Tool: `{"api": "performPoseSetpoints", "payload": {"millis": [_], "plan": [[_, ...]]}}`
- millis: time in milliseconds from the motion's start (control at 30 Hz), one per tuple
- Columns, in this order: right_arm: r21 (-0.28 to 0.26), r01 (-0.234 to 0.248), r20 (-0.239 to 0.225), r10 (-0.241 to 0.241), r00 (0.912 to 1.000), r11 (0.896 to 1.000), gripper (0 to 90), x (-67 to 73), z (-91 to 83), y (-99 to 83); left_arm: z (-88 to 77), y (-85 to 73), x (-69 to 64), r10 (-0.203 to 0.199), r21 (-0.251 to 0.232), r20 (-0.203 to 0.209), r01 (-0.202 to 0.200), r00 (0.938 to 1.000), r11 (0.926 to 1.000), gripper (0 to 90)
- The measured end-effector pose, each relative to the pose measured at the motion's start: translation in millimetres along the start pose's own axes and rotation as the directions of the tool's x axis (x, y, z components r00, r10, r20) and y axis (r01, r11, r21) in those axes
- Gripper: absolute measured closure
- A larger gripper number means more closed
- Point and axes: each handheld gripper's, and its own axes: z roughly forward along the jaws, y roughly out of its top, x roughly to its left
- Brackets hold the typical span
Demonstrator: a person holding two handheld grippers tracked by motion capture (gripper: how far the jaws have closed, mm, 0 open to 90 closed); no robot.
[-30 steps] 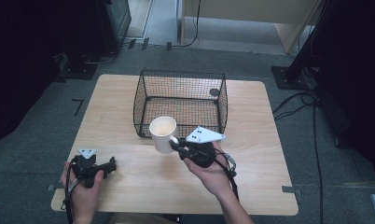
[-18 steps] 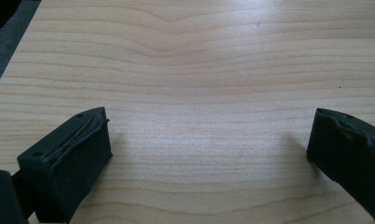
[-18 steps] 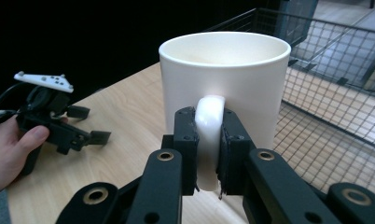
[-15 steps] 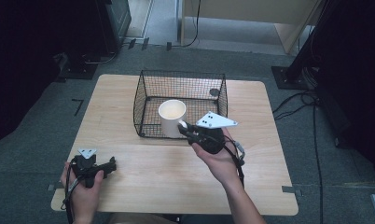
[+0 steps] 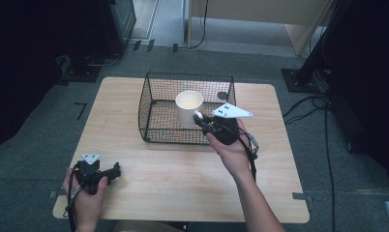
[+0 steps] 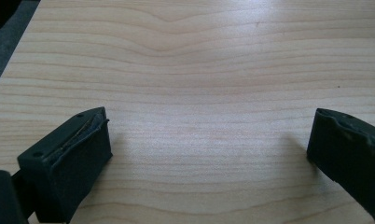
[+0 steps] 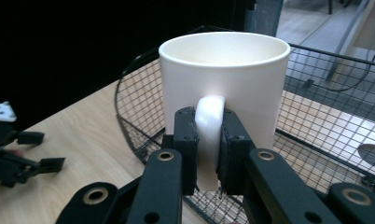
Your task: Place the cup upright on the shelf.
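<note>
A white mug [image 5: 188, 108] [image 7: 223, 84] hangs upright over the black wire basket [image 5: 156, 92] [image 7: 139, 135]. My right gripper [image 5: 200, 117] [image 7: 208, 140] is shut on the mug's handle [image 7: 209, 116], both pads pressed against its sides. At the table's front left corner my left gripper [image 5: 116, 170] [image 6: 209, 149] rests in the person's hand, open, with bare wood between its jaws. It also appears far off at the left of the right gripper view as the left gripper [image 7: 17, 158].
The light wooden table [image 5: 183, 179] has free room in front of the basket. A small dark round object [image 5: 222, 95] [image 7: 373, 154] lies in the basket's far right corner. Dark stands and cables ring the table on the grey floor.
My right gripper has carried the mug away from the table in front of the basket, up and over its front wall. The left gripper has stayed in place.
</note>
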Motion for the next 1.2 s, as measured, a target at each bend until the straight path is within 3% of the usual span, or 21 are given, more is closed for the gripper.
{"api": "performPoseSetpoints", "payload": {"millis": [133,533,933,1200], "plan": [[0.0,-0.013,0.035,0.013,0.9993,1.0,80.7,-13.5,10.3,-1.6,-0.1,0.0,-0.1,0.0,0.001,0.0,0.0,1.0,1.0,0.0],[0.031,-0.036,0.086,0.033,0.9957,0.999,80.7,-36.4,41.8,-14.0,-0.1,0.0,-0.1,0.002,0.001,0.001,-0.002,1.0,1.0,0.0],[0.07,-0.08,0.113,0.072,0.991,0.994,80.7,-46.3,70.0,-25.2,-0.1,0.0,-0.1,0.006,0.002,0.003,-0.006,1.0,1.0,0.0],[0.116,-0.134,0.132,0.118,0.9841,0.984,80.7,-57.1,84.3,-32.1,-0.1,0.0,-0.2,0.008,0.002,0.004,-0.008,1.0,1.0,0.0]]}}
